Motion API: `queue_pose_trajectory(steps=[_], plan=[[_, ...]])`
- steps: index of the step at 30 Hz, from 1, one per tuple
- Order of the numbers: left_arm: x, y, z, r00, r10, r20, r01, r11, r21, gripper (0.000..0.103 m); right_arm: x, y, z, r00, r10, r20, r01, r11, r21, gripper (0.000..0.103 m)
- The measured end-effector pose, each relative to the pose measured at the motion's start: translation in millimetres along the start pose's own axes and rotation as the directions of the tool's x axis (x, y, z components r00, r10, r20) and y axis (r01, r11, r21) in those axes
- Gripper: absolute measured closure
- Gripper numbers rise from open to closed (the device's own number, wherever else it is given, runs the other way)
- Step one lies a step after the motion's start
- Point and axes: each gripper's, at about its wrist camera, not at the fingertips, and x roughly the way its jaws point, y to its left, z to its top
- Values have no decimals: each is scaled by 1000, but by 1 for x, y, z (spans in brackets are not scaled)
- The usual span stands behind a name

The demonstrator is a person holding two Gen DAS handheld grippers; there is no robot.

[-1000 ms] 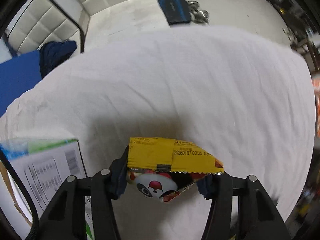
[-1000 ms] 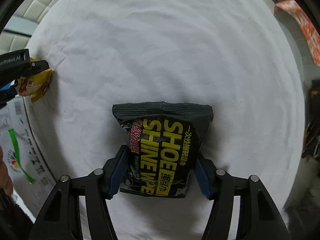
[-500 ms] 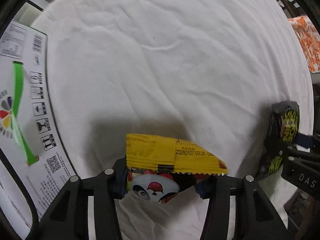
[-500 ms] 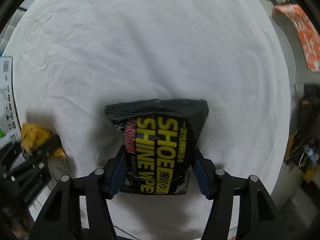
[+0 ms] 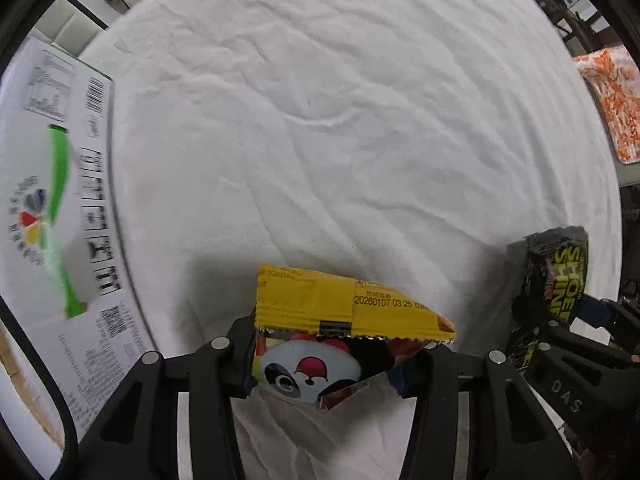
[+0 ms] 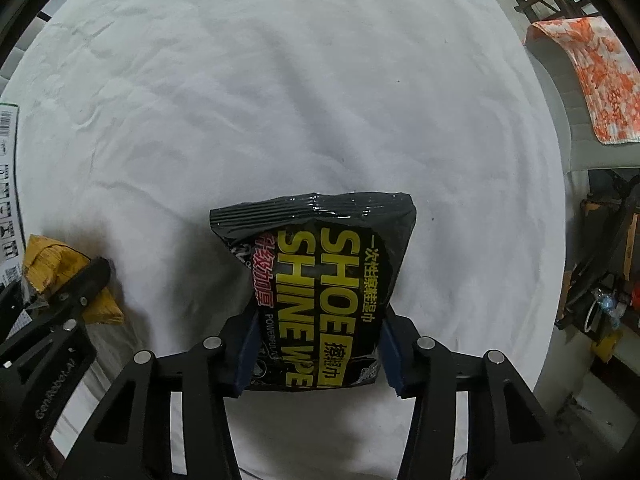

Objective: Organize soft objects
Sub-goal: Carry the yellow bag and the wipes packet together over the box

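Yellow foil fills the near middle of the left wrist view: the yellow snack packet (image 5: 344,312) is clamped between the jaws of the left gripper (image 5: 326,364), its long axis running left to right across the fingers and its crimped top edge folded over towards the far side. It hangs just above the white sheet (image 5: 320,120), with a shadow beneath it.

In the right wrist view the right gripper (image 6: 316,356) has its jaws pressed on both sides of the black shoe-wipe pack (image 6: 324,292), which stands with its long axis pointing away from the gripper, sealed end far. It too seems lifted clear of the sheet, though contact at its near end is hidden.

Both packs sit near the front edge of the sheet, side by side, the snack packet to the left and the wipe pack to the right, close but apart. A white printed carton (image 5: 52,184) lies at the far left edge, just beside the left gripper and well apart from the right one. If the carton is where the soft things go, which is a guess, the left gripper is the nearer and need only carry the packet leftwards, while the wipe pack must cross behind it. An orange patterned cloth (image 6: 588,76) lies off to the far right.
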Motion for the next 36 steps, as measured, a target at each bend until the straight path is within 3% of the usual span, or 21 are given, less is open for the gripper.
queue_pose_trajectory(steps=[8,13,19,28,36], plan=[[-58,15,-7,992,-35,124,39,999,-29,58,-69,-9,-40,995,40,95,-38,999,-26,50],[-105,34,-18,976,-74,203,87,995,-53,58,-128,-4,-66,982,71,177,-61,996,-61,51],[-148,69,-42,953,-110,284,139,987,-82,58,-183,25,-74,957,128,260,-95,986,-136,51],[-187,163,-75,936,-114,334,176,971,-163,58,-241,129,-87,918,257,302,-167,941,-293,51],[-199,258,-97,938,-16,347,111,961,-255,58,-260,232,-96,902,332,277,-204,891,-405,51]])
